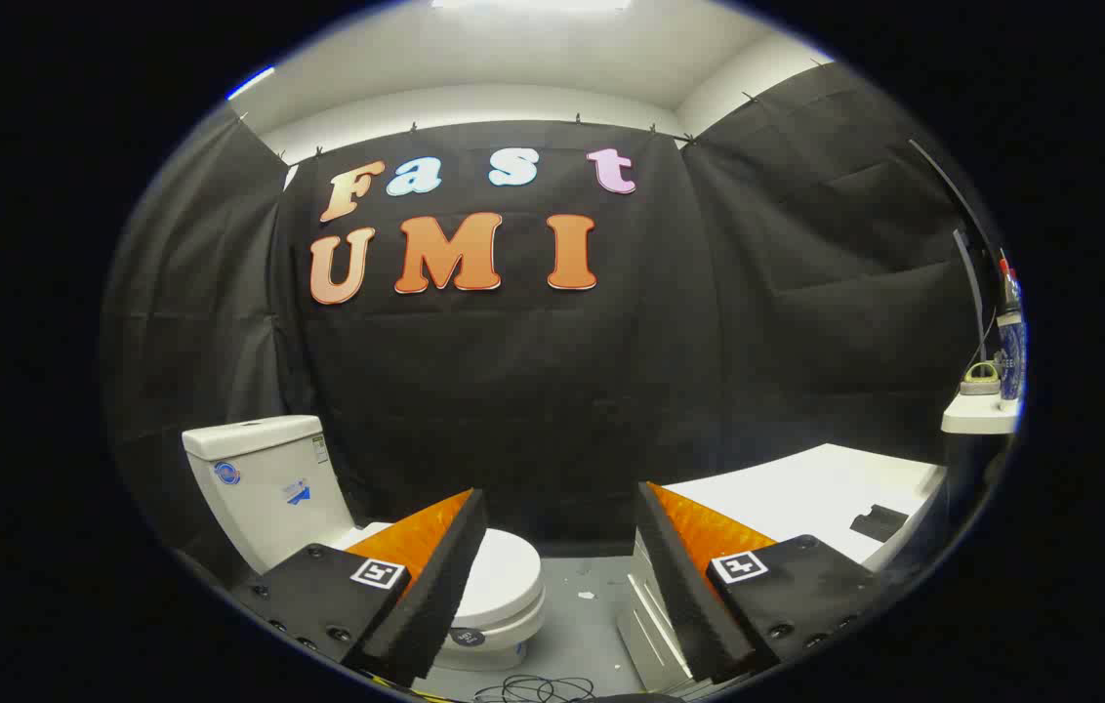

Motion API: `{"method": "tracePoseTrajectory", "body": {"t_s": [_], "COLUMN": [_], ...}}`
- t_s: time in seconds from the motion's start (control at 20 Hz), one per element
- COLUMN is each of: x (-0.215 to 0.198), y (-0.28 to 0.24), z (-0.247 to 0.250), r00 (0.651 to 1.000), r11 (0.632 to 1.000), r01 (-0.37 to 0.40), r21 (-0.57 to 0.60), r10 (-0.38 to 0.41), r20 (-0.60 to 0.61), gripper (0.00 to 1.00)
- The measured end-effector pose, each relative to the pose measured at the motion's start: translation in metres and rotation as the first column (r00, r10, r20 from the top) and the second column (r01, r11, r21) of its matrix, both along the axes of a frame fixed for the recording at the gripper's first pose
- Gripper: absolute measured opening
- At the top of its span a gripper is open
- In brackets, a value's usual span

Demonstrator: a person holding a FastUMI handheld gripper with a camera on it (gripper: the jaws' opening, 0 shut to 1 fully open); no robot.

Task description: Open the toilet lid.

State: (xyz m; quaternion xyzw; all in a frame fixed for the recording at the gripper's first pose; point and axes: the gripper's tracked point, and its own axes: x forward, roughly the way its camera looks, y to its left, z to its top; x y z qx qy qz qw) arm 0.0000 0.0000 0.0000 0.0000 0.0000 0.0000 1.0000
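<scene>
A white toilet stands on the grey floor ahead and to the left, its tank point(265, 478) against the black cloth wall. Its white lid point(502, 576) lies flat and closed on the bowl, partly hidden behind my left finger point(416, 586). My gripper point(557, 586) is open, its black foam pads wide apart with nothing between them. It hovers above and short of the toilet, with the lid's front edge just beyond the left fingertip. The right finger point(699, 586) stands over a white cabinet.
A white cabinet or counter point(806, 488) stands to the right with a small dark object point(879, 522) on top. Further right is a white shelf point(977, 415) holding a bottle. Black cables point(538, 688) lie on the grey floor below the fingers.
</scene>
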Motion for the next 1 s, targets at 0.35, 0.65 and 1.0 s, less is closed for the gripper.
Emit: {"method": "tracePoseTrajectory", "body": {"t_s": [0.35, 0.65, 1.0], "x": [-0.0019, -0.0037, -0.0033], "y": [0.0016, 0.0028, 0.0005], "z": [-0.0001, -0.0005, -0.0012], "r00": [1.000, 1.000, 1.000], "r11": [1.000, 1.000, 1.000], "r01": [-0.006, -0.008, -0.001], "r21": [-0.003, 0.000, 0.003], "r10": [0.006, 0.008, 0.001], "r20": [-0.003, -0.005, -0.011], "gripper": [0.98, 0.98, 0.98]}}
